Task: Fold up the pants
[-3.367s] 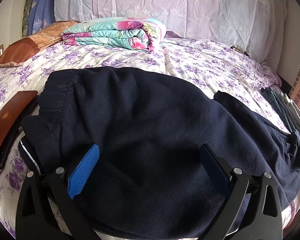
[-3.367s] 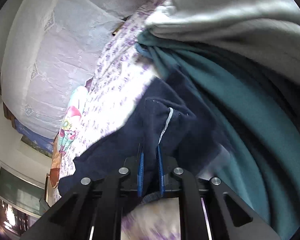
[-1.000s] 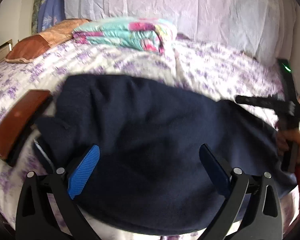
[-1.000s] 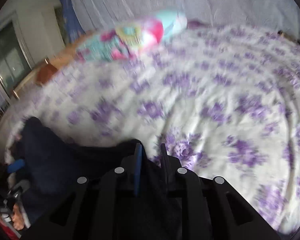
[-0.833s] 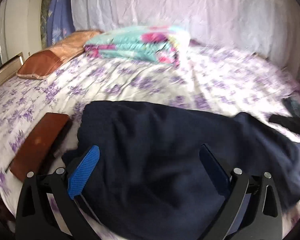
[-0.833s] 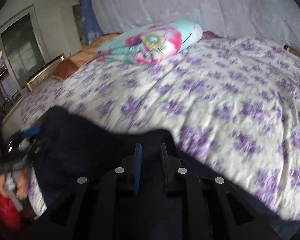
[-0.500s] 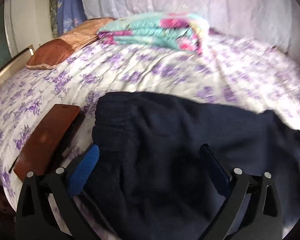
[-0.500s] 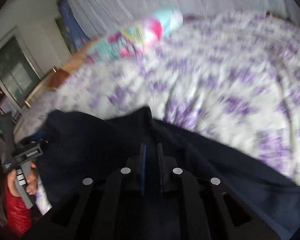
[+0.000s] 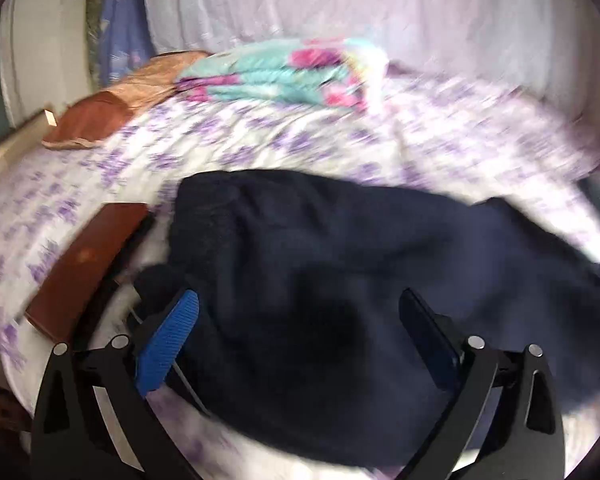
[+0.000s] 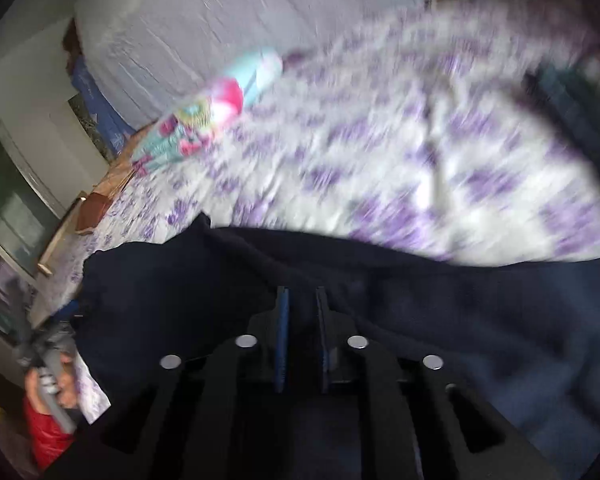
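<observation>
My right tongs (image 10: 300,300), just easing apart over the pants (image 9: 340,280), end the carry-over; my left tongs (image 9: 300,320) gape wide.

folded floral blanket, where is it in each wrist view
Left wrist: the folded floral blanket lies at top centre, at the far side of the bed, beyond the navy pants.
Right wrist: it is upper left, blurred and tilted.
Shared landmark: the brown pillow just left of it.

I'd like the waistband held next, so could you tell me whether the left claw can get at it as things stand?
Probably yes: the left claw is open over the pants, and nothing covers the waistband just beyond its left finger.
</observation>
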The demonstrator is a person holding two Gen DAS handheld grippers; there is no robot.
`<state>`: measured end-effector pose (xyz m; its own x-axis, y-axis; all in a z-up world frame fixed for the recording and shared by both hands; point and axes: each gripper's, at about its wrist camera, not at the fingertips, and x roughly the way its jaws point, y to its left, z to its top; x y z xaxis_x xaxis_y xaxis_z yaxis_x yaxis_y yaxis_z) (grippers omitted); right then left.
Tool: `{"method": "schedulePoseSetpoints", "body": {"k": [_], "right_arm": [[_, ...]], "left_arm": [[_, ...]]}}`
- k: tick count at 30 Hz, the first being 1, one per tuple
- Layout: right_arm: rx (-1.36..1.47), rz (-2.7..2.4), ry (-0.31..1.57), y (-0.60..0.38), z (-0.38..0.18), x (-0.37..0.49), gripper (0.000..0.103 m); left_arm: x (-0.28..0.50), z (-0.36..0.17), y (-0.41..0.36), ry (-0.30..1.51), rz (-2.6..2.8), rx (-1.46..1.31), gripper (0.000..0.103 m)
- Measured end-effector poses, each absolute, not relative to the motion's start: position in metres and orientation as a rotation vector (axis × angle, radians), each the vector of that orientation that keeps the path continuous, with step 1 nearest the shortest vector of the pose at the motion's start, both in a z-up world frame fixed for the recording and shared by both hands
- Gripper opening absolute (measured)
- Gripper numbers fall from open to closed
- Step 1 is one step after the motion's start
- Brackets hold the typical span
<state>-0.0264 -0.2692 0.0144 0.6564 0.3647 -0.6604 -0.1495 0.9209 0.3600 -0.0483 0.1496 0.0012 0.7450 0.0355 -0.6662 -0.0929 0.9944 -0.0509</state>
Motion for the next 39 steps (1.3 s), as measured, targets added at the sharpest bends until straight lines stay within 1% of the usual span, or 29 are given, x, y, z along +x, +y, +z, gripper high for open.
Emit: {"method": "schedulePoseSetpoints", "body": {"k": [1,3,5,6,7,8,9,11,13,15,17,20,23,26,29,30,32,35,36,37,39], "right_arm": [[0.284,0.285,0.793,-0.275,0.018,-0.036,0.043],[0.272,0.239,0.812,-0.292,0.012,-0.051,0.048],[0.298,0.194,0.911,-0.309,-0.02,-0.046,0.048],[0.349,0.226,0.928,-0.317,-0.033,-0.043,0.045],[0.391,0.247,0.885,-0.327,-0.035,-0.046,0.034],[0.422,0.235,0.902,-0.333,-0.034,-0.047,0.031],[0.485,0.213,0.895,-0.343,-0.028,-0.053,0.032],[0.543,0.235,0.817,-0.355,-0.011,-0.078,0.035],[0.5,0.19,0.768,-0.363,0.005,-0.107,0.044],[0.494,0.141,0.743,-0.373,0.012,-0.141,0.047],[0.52,0.095,0.739,-0.387,0.011,-0.17,0.048],[0.54,0.001,0.768,-0.401,0.002,-0.194,0.053],[0.636,-0.06,0.785,-0.425,-0.019,-0.2,0.054],[0.733,-0.055,0.744,-0.436,-0.032,-0.194,0.054],[0.855,-0.045,0.689,-0.449,-0.039,-0.179,0.054],[0.895,-0.042,0.672,-0.454,-0.045,-0.172,0.054],[0.918,-0.053,0.651,-0.457,-0.05,-0.166,0.048],[0.906,-0.097,0.619,-0.456,-0.054,-0.163,0.034],[0.894,-0.109,0.617,-0.457,-0.054,-0.163,0.026],[0.885,-0.109,0.614,-0.456,-0.055,-0.16,0.02],[0.846,-0.114,0.608,-0.454,-0.049,-0.16,0.016]], "left_arm": [[-0.053,0.003,0.147,0.717,0.058,-0.081,0.098],[-0.054,0.001,0.137,0.714,0.073,-0.04,0.098],[-0.03,-0.027,0.134,0.82,0.085,-0.026,0.099],[-0.021,-0.039,0.134,0.855,0.105,-0.025,0.099],[-0.022,-0.035,0.129,0.846,0.123,-0.005,0.099],[-0.024,-0.029,0.122,0.819,0.127,0.013,0.099],[-0.024,-0.029,0.12,0.821,0.123,0.01,0.099],[-0.03,-0.029,0.118,0.811,0.132,-0.014,0.098],[-0.042,-0.022,0.112,0.771,0.093,-0.042,0.098],[-0.051,-0.013,0.104,0.732,0.056,-0.055,0.098],[-0.058,-0.004,0.092,0.691,-0.014,-0.076,0.098],[-0.067,0.002,0.068,0.652,-0.092,-0.063,0.098],[-0.061,-0.014,0.052,0.691,-0.116,-0.014,0.098],[-0.058,-0.033,0.055,0.734,-0.112,-0.023,0.098],[-0.063,-0.034,0.06,0.726,-0.126,-0.023,0.098],[-0.064,-0.034,0.061,0.725,-0.123,-0.022,0.098],[-0.07,-0.032,0.064,0.712,-0.124,-0.02,0.098],[-0.089,-0.025,0.074,0.664,-0.104,-0.021,0.098],[-0.096,-0.022,0.08,0.649,-0.084,-0.024,0.098],[-0.1,-0.02,0.086,0.642,-0.073,-0.033,0.098],[-0.107,-0.015,0.105,0.636,-0.048,-0.069,0.098]]}}
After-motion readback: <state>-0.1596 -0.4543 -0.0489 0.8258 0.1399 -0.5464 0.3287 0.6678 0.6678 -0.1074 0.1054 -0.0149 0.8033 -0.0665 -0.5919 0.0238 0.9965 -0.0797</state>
